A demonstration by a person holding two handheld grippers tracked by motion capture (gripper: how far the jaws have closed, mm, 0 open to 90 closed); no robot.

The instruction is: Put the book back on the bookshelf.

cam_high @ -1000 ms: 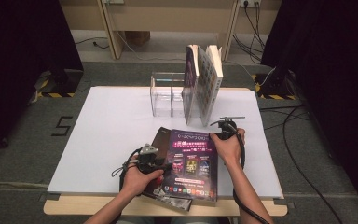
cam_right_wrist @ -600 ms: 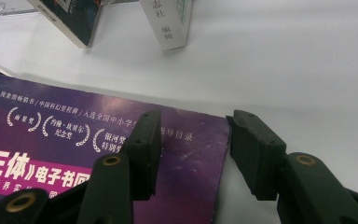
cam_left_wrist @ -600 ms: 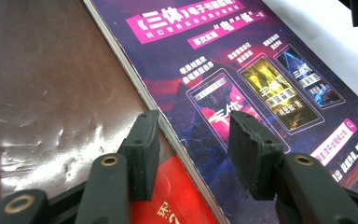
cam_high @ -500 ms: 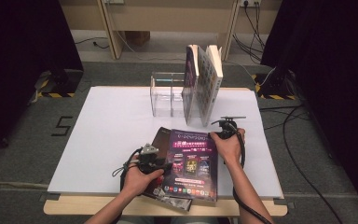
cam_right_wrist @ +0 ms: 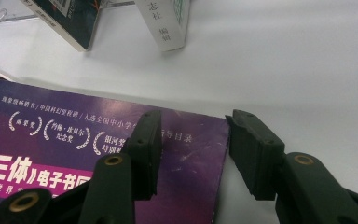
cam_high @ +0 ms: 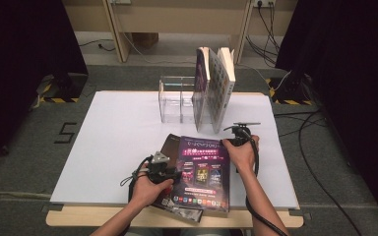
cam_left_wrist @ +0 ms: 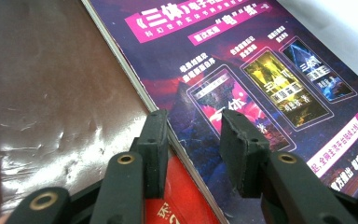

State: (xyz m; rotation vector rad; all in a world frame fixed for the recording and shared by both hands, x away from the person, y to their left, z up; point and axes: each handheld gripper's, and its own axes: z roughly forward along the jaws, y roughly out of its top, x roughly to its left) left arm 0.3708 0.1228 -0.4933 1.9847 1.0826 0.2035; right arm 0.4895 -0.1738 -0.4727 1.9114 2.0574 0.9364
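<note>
A purple book [cam_high: 204, 172] lies flat on top of a dark brown-covered book [cam_high: 170, 146] near the table's front edge. My left gripper [cam_high: 173, 174] is at the purple book's left edge. In the left gripper view that edge [cam_left_wrist: 168, 116] runs between the jaws of my left gripper [cam_left_wrist: 193, 140], which have just been closing; the pads stand apart, not pressing. My right gripper [cam_high: 230, 142] is at the book's far right corner. Its jaws [cam_right_wrist: 193, 144] straddle the corner [cam_right_wrist: 209, 140], have just narrowed a little and stand open.
A clear acrylic stand [cam_high: 174, 98] at the back middle holds two upright books [cam_high: 214, 88], which also appear [cam_right_wrist: 165, 23] at the top of the right gripper view. White table cover [cam_high: 118, 132] stretches to the left. The front edge lies just below the books.
</note>
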